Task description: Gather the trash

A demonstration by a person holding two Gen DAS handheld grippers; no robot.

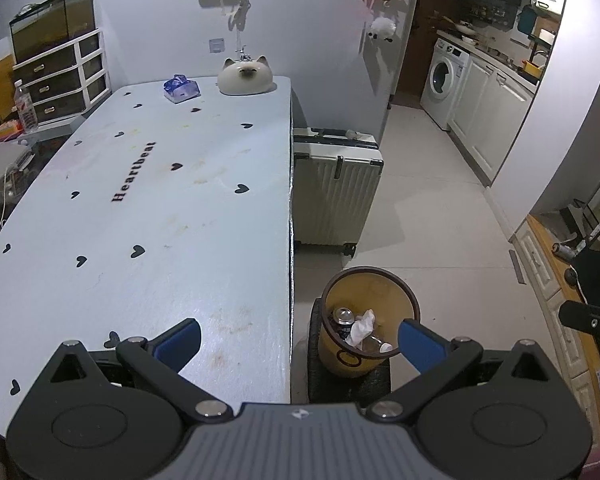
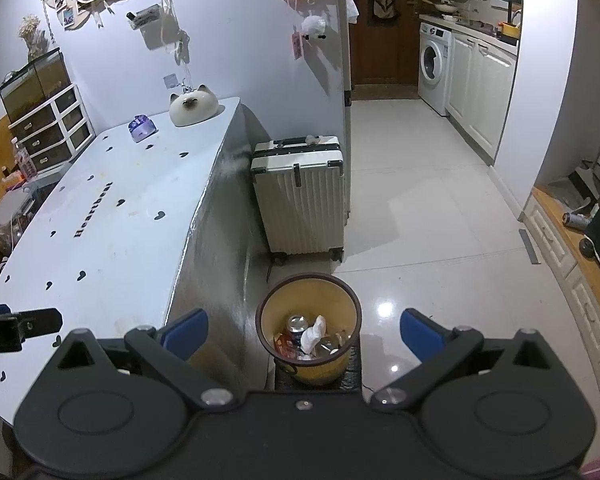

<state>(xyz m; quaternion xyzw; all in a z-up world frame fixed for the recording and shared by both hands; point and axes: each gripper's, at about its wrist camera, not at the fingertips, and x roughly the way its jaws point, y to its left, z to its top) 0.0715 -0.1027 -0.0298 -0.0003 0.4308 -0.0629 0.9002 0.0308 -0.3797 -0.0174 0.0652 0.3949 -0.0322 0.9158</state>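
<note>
Here, trash bin [image 2: 309, 322] upright, mouth upward

Both wrist views high, forward-down (share bin [image 1: 370, 320]).

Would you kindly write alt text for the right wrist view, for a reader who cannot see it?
Open, empty tongs hang above a yellow bin on the floor, holding a can, crumpled tissue and other litter. The bin stands beside a long white table, with a white suitcase behind.
</note>
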